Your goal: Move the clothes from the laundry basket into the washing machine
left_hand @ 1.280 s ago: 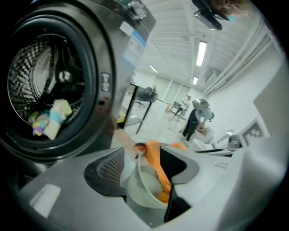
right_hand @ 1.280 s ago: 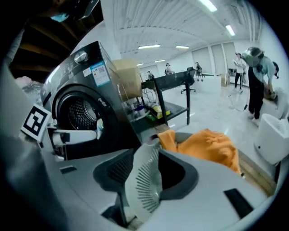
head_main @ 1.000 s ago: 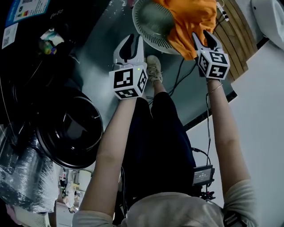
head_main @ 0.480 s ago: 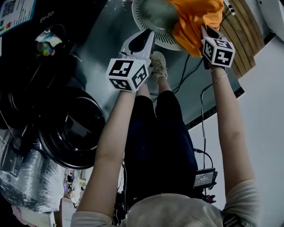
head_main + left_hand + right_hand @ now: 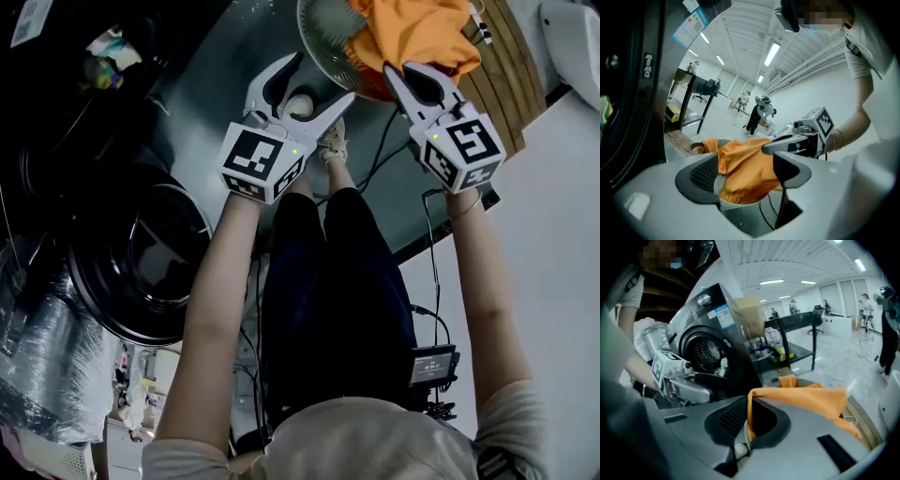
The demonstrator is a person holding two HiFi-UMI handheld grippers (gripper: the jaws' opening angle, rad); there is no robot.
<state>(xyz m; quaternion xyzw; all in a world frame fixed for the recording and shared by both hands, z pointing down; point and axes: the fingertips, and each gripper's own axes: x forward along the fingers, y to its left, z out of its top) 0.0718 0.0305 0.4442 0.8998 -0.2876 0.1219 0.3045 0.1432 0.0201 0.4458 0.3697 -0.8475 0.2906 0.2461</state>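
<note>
The orange cloth garment (image 5: 412, 33) is lying heaped in the pale round slatted plastic laundry basket (image 5: 317, 52), with one edge pinched in the closed right gripper (image 5: 392, 73) at the basket's rim. The left gripper (image 5: 323, 77) is hovering just beside the basket, its jaws having just been opening wide with nothing between them. With only that thin one-sided pinch carrying it, the cloth is probably risking slipping free, or snagging the rim and tipping the basket, since the dark front-loading washing machine (image 5: 141, 262) is standing well apart from the basket.

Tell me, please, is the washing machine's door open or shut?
Open: the door stands swung aside, and the right gripper view shows the drum uncovered.
</note>
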